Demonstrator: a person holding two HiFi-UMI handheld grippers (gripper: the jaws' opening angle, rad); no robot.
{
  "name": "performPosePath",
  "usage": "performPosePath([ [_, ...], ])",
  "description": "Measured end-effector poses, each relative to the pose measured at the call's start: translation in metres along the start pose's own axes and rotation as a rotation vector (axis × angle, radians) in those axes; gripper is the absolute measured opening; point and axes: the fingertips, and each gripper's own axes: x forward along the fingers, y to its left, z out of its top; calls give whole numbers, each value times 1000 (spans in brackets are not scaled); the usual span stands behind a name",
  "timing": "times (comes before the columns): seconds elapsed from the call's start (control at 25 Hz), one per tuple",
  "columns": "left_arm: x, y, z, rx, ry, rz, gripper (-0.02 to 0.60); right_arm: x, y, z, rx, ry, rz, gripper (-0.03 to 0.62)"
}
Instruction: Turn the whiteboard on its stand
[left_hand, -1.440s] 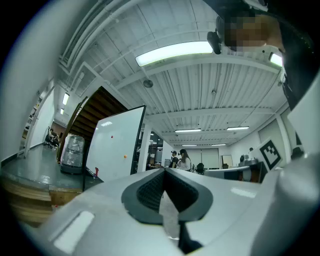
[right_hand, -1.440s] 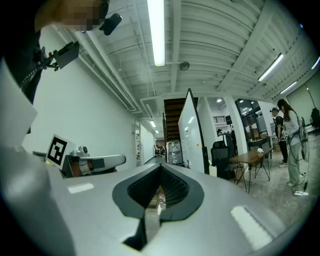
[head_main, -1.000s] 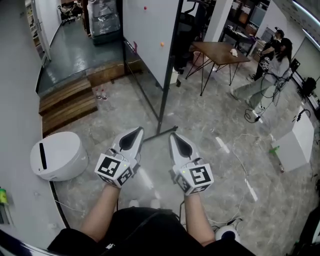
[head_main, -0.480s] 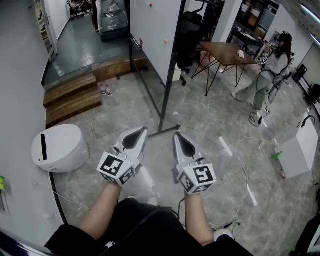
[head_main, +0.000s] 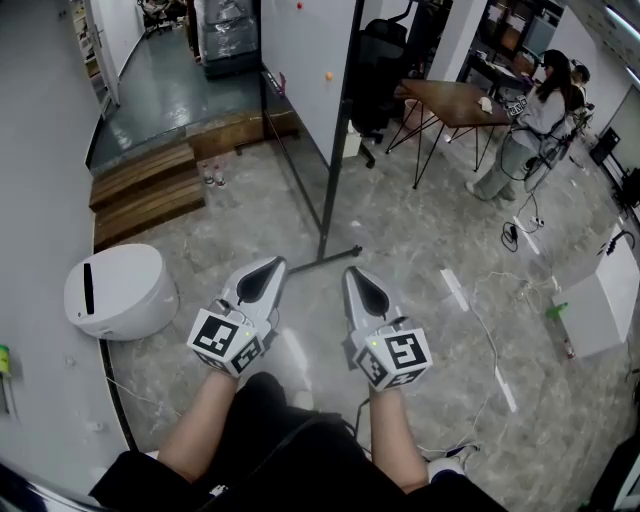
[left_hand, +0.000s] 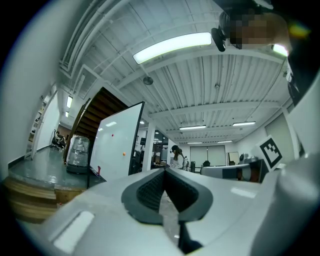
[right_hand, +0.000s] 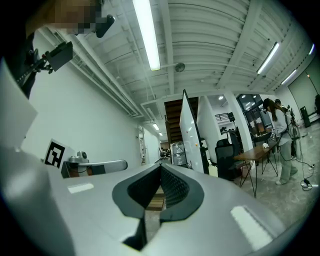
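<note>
A white whiteboard (head_main: 300, 60) in a black frame stands on a black stand (head_main: 333, 200) ahead of me, its foot bar on the grey stone floor. It also shows in the left gripper view as the whiteboard (left_hand: 116, 145) and edge-on in the right gripper view as the whiteboard (right_hand: 189, 135). My left gripper (head_main: 276, 263) and right gripper (head_main: 352, 272) are held side by side in front of me, a little short of the stand's foot. Both are shut with nothing between their jaws. Neither touches the board.
A white round bin (head_main: 118, 293) sits at the left. Wooden steps (head_main: 150, 190) lie beyond it. A wooden table (head_main: 455, 100) and a person (head_main: 520, 130) are at the far right. A white box (head_main: 598, 295) and cables (head_main: 490, 340) lie on the floor at right.
My view has drifted slightly forward and left; the grippers stay shut and side by side. The person at the far right has walked towards the table.
</note>
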Motion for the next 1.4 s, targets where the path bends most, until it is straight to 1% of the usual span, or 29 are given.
performPosePath([
  [0.16, 1, 7, -1, 4, 0, 15, 3, 8, 1, -1, -5, 9, 16, 8],
  [0.44, 14, 26, 1, 7, 1, -1, 3, 34, 0, 3, -15, 16, 23, 8],
  [0.64, 29, 61, -4, -7, 13, -23, 3, 65, -11, 0, -17, 18, -21, 8],
  [0.88, 60, 109, 1, -1, 6, -58, 3, 118, -18, -3, -26, 20, -32, 9],
  [1.08, 83, 147, 6, -8, -4, -73, 3, 156, -29, -2, -32, 25, -58, 8],
  [1.4, 113, 195, 4, -25, 8, -122, 3, 208, -38, -6, -34, 40, -97, 9],
])
